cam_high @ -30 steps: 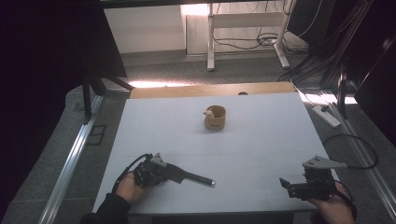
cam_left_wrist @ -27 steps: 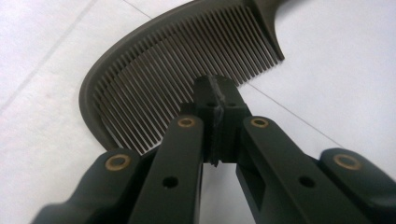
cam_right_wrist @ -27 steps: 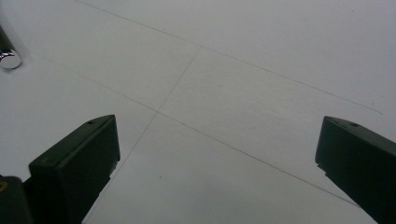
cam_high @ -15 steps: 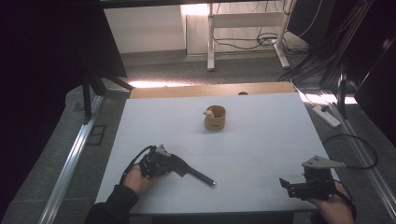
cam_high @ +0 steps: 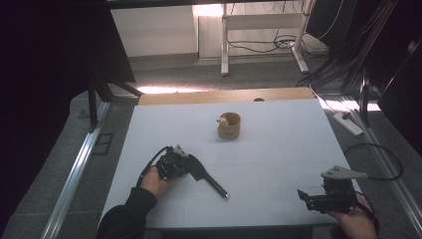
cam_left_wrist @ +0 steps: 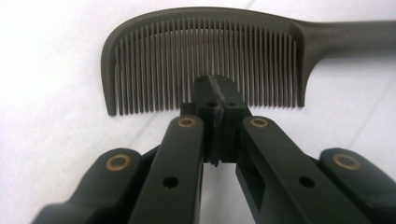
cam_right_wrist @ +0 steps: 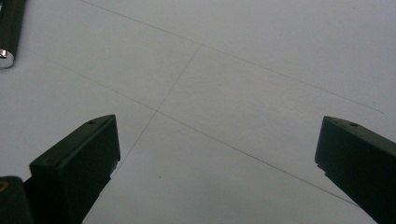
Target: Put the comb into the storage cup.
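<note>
Just beyond left tool (cam_left_wrist: pixel 216 95): comb (cam_left_wrist: pixel 205 60) (touching)

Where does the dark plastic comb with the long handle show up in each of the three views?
High view: the dark plastic comb lies lower left of centre, slanting from the left gripper toward the table's near edge.
Left gripper view: across the top, teeth pointing down at the shut jaw tips, handle running off to the right.
Right gripper view: its silver-tipped handle end, top left corner.
Shared landmark: the white tabletop with thin lines.
</note>
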A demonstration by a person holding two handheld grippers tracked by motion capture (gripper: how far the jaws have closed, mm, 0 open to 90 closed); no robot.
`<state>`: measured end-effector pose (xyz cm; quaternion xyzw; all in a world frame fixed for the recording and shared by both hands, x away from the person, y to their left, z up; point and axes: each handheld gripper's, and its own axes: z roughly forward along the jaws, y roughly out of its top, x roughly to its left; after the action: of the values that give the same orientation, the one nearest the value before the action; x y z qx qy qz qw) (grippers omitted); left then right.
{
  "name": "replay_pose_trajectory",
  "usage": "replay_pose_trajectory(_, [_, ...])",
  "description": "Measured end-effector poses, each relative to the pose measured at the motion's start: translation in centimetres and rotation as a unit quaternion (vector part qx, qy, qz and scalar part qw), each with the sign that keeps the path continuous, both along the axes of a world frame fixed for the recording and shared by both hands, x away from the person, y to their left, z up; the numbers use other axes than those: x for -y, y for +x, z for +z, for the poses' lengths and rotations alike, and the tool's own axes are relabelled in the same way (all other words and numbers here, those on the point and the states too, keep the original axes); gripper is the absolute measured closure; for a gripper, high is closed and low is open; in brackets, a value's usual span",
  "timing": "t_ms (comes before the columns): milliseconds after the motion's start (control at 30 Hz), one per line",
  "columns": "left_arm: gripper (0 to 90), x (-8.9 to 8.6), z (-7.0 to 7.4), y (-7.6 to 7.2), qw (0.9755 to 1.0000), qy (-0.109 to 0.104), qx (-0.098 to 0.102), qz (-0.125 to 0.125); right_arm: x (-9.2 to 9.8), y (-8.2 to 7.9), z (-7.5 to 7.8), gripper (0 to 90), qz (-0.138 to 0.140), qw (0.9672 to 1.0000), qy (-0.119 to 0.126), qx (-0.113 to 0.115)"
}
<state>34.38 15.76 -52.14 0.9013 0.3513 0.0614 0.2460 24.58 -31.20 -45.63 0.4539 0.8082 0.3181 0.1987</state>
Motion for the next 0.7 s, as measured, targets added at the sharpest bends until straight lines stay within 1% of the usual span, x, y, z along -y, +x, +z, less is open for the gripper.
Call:
replay_pose_trajectory(33, [88.7,0.0,0.0,0.0,1.0000,0.000,0.000,0.000,0.0,0.0,0.0,0.6,0.000,1.0000,0.000,0.000])
replay_pose_trajectory(67, [88.6,0.2,0.0,0.4,1.0000,0.000,0.002,0.000,0.0,0.0,0.0,0.6,0.000,1.0000,0.000,0.000])
replay_pose_trajectory(100, [88.6,0.2,0.0,0.4,1.0000,0.000,0.002,0.000,0.0,0.0,0.0,0.6,0.000,1.0000,0.000,0.000])
replay_pose_trajectory(167, [88.6,0.6,0.0,1.1,1.0000,0.002,0.007,0.002,0.0,0.0,0.0,0.6,0.000,1.0000,0.000,0.000])
replay_pose_trajectory(200, [88.6,0.6,0.0,1.1,1.0000,0.002,0.007,0.002,0.0,0.0,0.0,0.7,0.000,1.0000,0.000,0.000])
replay_pose_trajectory(333, [88.6,1.2,0.1,2.0,0.9999,0.007,0.013,0.001,0.0,0.0,0.0,0.7,0.000,1.0000,0.000,-0.001])
replay_pose_trajectory(467, [88.6,1.9,0.1,3.1,0.9999,0.004,0.015,0.000,0.1,0.0,0.0,0.7,0.000,1.0000,0.001,0.000])
replay_pose_trajectory(700, [88.6,2.5,0.0,3.9,0.9999,-0.003,0.016,0.002,0.1,0.0,0.0,0.7,0.000,1.0000,0.001,-0.002])
